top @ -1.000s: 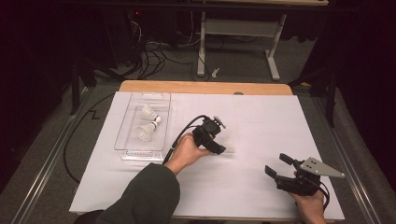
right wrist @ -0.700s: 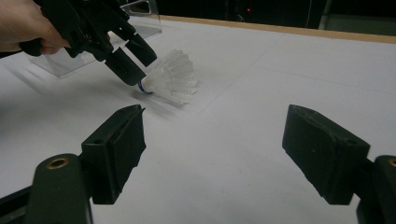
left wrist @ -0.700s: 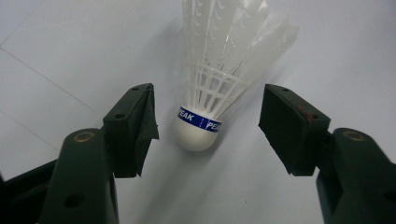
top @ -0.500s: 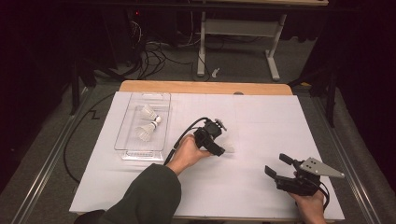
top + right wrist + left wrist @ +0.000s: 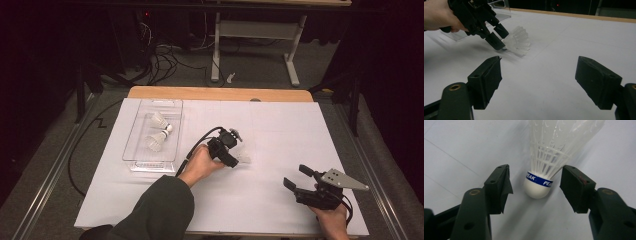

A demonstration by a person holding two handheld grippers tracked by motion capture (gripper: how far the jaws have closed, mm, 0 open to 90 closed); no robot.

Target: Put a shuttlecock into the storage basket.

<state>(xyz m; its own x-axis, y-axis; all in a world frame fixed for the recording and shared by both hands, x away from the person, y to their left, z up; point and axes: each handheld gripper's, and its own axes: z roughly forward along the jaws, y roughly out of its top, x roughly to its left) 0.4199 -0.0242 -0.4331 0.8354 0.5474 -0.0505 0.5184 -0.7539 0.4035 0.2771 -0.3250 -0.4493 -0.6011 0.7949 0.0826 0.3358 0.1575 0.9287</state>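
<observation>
Here the left hand-held gripper [image 5: 239,161] is reaching toward the middle of the desk [image 5: 280,130], with its jaws straddling a white shuttlecock [image 5: 549,157] that is lying on the white sheet. In the left gripper view the rounded cork base with its blue band is sitting between the two black pads, a gap showing on either side, so the pads are not pressing on it; the jaws have just been closing in but are standing apart around the cork. The feathered skirt is pointing away from the gripper. In the right gripper view the same shuttlecock [image 5: 518,41] is lying on its side just beyond the left jaws' tips, skirt toward the desk's far right.

The right hand-held gripper [image 5: 296,177] is resting near the desk's front right corner, well apart from the shuttlecock, its jaws standing wide with nothing between them.

A clear plastic tray [image 5: 131,145] is lying on the left part of the desk, and two more shuttlecocks are lying inside it, one [image 5: 159,120] nearer the far end and the other [image 5: 156,140] just in front of it.
</observation>
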